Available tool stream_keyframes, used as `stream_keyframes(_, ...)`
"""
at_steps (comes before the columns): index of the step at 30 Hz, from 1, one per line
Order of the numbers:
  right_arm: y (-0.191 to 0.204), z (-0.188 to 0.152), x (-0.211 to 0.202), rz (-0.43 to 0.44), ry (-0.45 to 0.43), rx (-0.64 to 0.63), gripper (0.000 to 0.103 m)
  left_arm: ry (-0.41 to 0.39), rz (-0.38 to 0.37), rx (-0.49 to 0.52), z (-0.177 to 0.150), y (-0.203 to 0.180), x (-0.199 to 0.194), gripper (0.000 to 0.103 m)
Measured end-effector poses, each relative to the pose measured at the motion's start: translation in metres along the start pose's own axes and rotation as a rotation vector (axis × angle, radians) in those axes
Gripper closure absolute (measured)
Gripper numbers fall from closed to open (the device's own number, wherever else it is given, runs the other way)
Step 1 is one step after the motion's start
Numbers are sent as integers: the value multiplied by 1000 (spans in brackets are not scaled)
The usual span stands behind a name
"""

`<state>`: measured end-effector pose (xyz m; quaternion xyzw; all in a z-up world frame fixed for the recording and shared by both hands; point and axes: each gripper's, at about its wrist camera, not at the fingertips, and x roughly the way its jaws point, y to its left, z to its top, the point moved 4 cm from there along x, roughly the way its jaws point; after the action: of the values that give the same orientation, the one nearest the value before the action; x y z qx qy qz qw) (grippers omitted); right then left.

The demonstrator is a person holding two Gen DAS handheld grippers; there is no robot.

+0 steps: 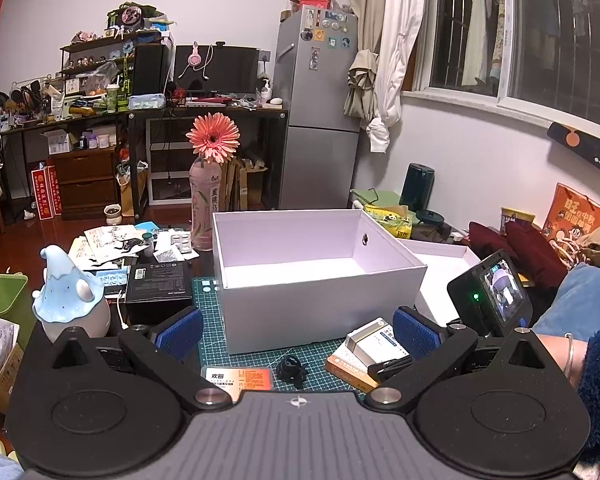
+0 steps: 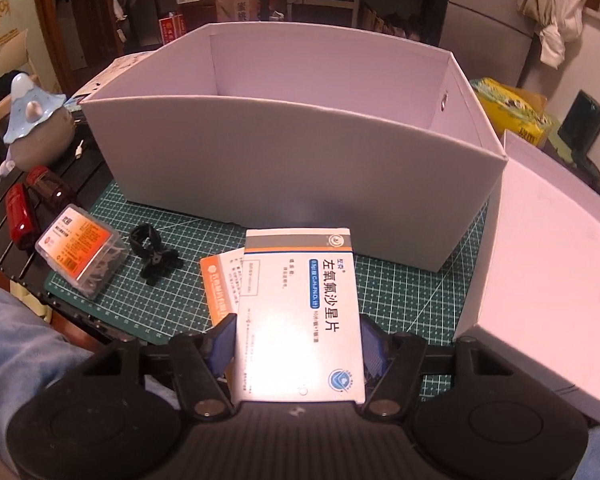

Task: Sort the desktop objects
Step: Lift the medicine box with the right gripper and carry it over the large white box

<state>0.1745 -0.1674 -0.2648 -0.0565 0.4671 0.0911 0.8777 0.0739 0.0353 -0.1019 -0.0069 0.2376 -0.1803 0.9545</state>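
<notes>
A big white open box (image 1: 320, 304) (image 2: 284, 168) stands on the green cutting mat (image 1: 256, 356) (image 2: 172, 300). My right gripper (image 2: 298, 338) is shut on a white medicine box (image 2: 300, 312) and holds it just in front of the big box; it also shows in the left wrist view (image 1: 374, 346). An orange medicine box (image 2: 220, 292) (image 1: 350, 370) lies under it. My left gripper (image 1: 298, 330) is open and empty, over the mat's near edge. A clear case with an orange label (image 1: 238, 380) (image 2: 80, 254) and a black clip (image 1: 292, 370) (image 2: 152, 254) lie on the mat.
The big box's white lid (image 2: 548, 280) lies to the right. A blue ceramic mushroom figure (image 1: 70, 292) (image 2: 32, 120), a black carton (image 1: 158, 282), papers and a bottle with a pink flower (image 1: 204, 200) stand on the left. Two red-brown bottles (image 2: 40, 196) lie left of the mat.
</notes>
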Motion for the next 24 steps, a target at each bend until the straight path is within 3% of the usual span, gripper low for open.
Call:
stream_keyframes(9,14,7,-20,9,-108,-82,42,-2,-1,-9,1,0,0,1)
stream_keyframes(24,7,19,-75,61,-245,-15,42,-7,-9,-12,1,3,0,1)
